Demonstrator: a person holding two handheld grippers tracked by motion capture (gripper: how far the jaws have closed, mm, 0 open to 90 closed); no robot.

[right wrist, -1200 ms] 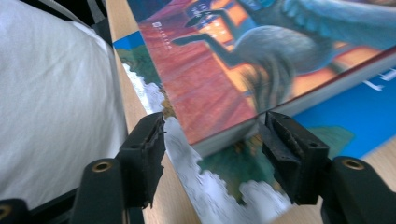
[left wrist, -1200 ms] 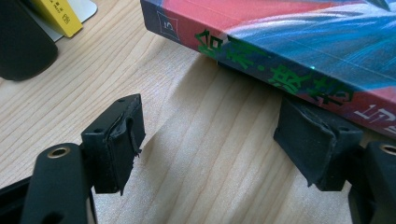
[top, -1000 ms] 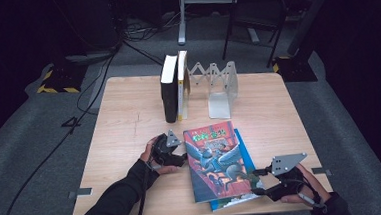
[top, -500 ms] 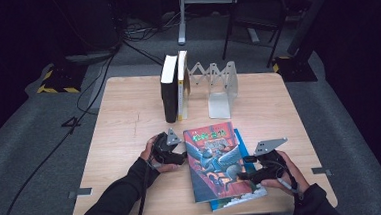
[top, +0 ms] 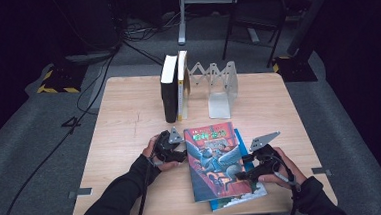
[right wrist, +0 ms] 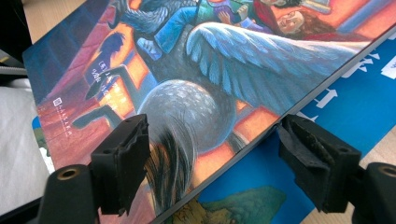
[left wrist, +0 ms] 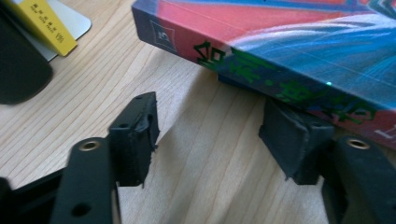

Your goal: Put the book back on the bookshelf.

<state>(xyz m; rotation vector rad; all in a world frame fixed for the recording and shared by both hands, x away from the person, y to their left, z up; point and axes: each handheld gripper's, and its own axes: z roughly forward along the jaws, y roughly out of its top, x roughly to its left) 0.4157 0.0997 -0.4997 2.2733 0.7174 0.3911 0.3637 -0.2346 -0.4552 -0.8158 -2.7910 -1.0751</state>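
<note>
Right gripper (top: pixel 247 174) moved onto the red book (top: pixel 214 158), jaws opening; left gripper (top: pixel 178 151) apparently open, closing.

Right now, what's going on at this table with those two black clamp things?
A person holds a gripper in each hand at a colourful book, which lies flat on a blue book. The left gripper sits at the top book's spine, jaws just closing, nothing clamped. The right gripper straddles its opposite edge, jaws just opening. Two more books stand upright beside a metal bookend rack.
</note>
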